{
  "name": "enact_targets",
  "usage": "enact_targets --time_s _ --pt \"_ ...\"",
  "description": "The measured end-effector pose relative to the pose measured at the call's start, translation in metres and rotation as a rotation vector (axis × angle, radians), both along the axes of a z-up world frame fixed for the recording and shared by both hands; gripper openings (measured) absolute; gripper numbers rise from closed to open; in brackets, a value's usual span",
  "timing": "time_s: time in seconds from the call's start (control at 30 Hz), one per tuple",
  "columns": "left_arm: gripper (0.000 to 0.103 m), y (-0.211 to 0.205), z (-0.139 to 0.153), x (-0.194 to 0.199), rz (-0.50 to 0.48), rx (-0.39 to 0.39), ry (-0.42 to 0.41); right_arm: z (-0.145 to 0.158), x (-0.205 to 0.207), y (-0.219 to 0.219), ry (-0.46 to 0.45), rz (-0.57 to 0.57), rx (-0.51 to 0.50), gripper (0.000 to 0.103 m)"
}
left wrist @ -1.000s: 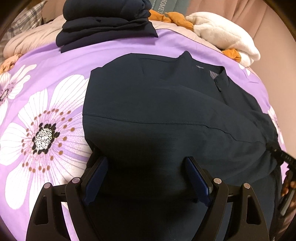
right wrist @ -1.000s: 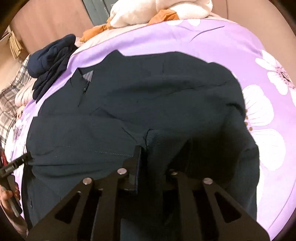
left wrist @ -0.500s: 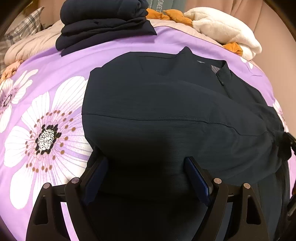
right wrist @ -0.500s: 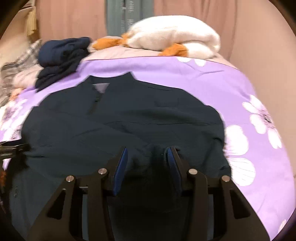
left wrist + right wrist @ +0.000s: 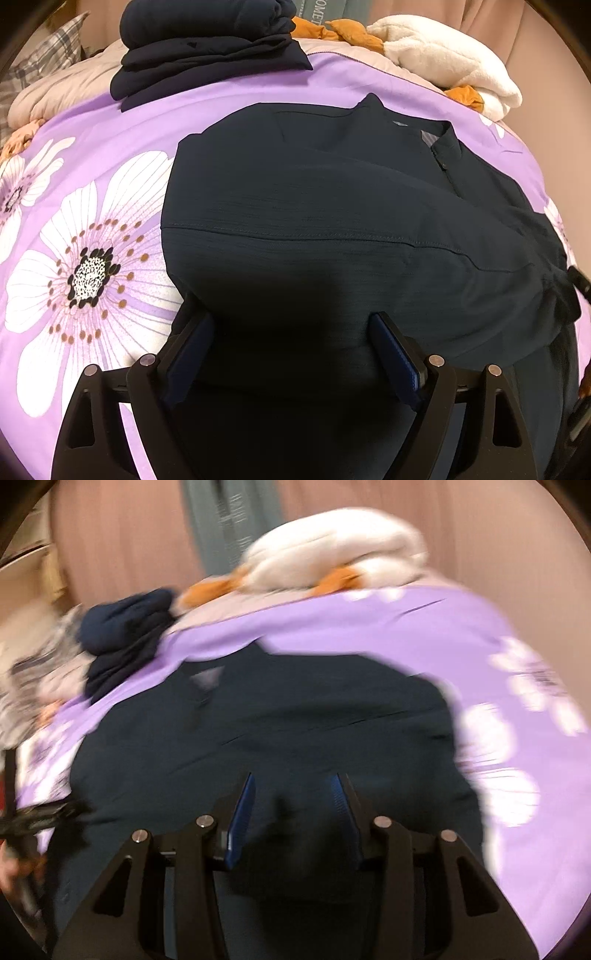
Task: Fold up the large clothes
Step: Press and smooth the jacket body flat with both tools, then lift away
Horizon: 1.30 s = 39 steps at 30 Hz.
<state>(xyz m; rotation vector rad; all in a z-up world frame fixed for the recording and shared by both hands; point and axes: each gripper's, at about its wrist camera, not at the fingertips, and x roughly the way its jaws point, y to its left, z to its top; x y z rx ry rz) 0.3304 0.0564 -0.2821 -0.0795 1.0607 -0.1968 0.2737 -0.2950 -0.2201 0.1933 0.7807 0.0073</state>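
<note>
A large dark navy shirt (image 5: pixel 332 206) lies spread on a purple flowered bedspread (image 5: pixel 92 206), collar toward the far right, with a sleeve folded across its body. My left gripper (image 5: pixel 291 325) is open, its jaws wide apart just above the shirt's near part. In the blurred right wrist view the same shirt (image 5: pixel 295 720) fills the middle. My right gripper (image 5: pixel 295 786) is open above the shirt and holds nothing.
A stack of folded dark clothes (image 5: pixel 207 48) sits at the far left of the bed. A white fluffy blanket (image 5: pixel 450 62) with orange fabric lies at the far right. Plaid and beige bedding (image 5: pixel 44 85) is piled at the left edge. Curtains hang behind.
My right gripper opened, let go of the shirt fabric and lifted and tilted up. My left gripper stayed open and nearly still.
</note>
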Motion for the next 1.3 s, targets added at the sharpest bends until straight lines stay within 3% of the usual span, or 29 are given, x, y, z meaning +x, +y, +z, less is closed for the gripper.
enact_targets --time_s 0.13,0.23,0.47,0.7,0.83,1.1,1.3 --pt "0.086 0.000 0.000 0.001 -0.010 0.006 0.005 -0.027 0.012 0.019 0.126 0.062 -0.114 0.042" --pt "0.087 -0.001 -0.002 0.002 -0.018 0.016 0.005 -0.034 0.013 0.018 0.145 0.072 -0.179 0.042" --pt "0.087 -0.006 0.003 0.001 0.019 0.042 0.036 -0.031 0.014 0.007 0.175 0.061 -0.118 0.045" --pt "0.087 -0.018 0.031 -0.059 -0.009 0.087 -0.035 0.008 -0.044 0.008 0.094 0.060 -0.032 0.053" --pt "0.087 -0.024 0.041 -0.102 -0.032 0.104 -0.041 0.024 -0.087 0.010 0.077 0.073 0.007 0.069" --pt "0.087 -0.033 0.051 -0.175 -0.049 0.177 -0.073 0.028 -0.157 0.010 0.079 0.086 0.060 0.071" --pt "0.089 -0.036 0.059 -0.217 -0.051 0.182 -0.082 0.025 -0.202 0.013 0.089 0.069 0.055 0.077"
